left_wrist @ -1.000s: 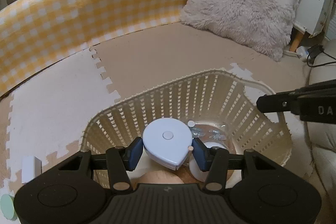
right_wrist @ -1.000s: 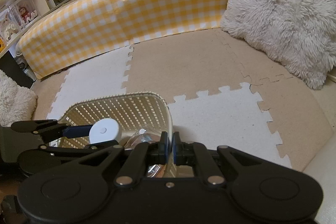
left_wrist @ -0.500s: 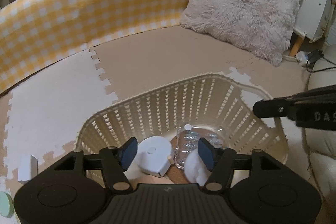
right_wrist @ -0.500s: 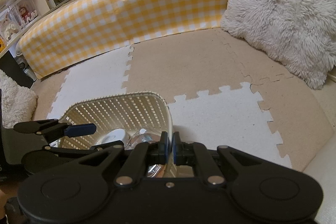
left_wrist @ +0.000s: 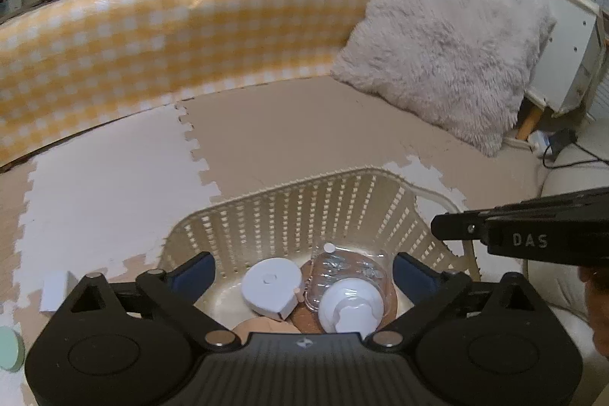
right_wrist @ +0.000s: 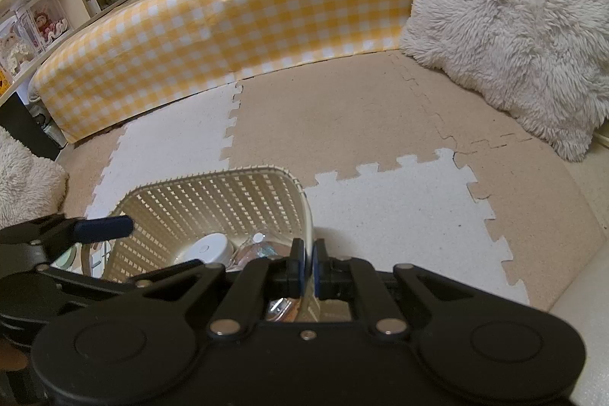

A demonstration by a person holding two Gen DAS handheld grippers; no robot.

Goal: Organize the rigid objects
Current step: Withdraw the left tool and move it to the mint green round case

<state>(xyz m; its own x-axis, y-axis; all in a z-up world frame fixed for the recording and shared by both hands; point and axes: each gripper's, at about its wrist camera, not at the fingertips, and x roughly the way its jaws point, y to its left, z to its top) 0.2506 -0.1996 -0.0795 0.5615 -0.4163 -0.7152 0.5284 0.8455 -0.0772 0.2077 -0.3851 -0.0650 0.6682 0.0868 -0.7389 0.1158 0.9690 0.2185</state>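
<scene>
Your right gripper (right_wrist: 309, 267) pinches the basket (right_wrist: 213, 200) rim, steadying it. Your left gripper (left_wrist: 302, 271) has just been opening and stands wide and empty above the white tape measure (left_wrist: 272, 286), which lies inside.

Foam floor mat (left_wrist: 289, 136); basket (left_wrist: 304, 212), cushion (left_wrist: 445, 59)

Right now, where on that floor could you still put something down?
The foam mat is bare between the basket, the checked cushion and the fluffy pillow. The basket floor is crowded: white round case, clear pack, white pump top.
</scene>
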